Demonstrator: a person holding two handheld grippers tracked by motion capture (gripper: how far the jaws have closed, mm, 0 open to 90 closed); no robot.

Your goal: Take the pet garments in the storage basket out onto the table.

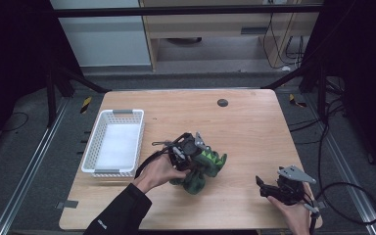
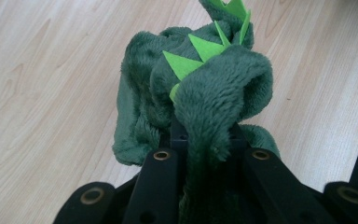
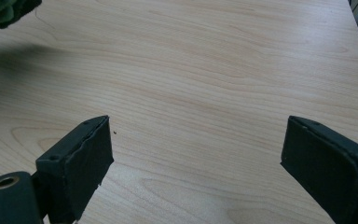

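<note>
While the left hand reached in from the lower left with its forearm angled toward the middle of the bench, the left tongs were clamped on a fold of the green plush dinosaur, which sat near the bench's centre, to the right of the white basket. The right hand rested low at the near right corner, its right tongs held wide apart over bare wood, well clear of the toy.
</note>
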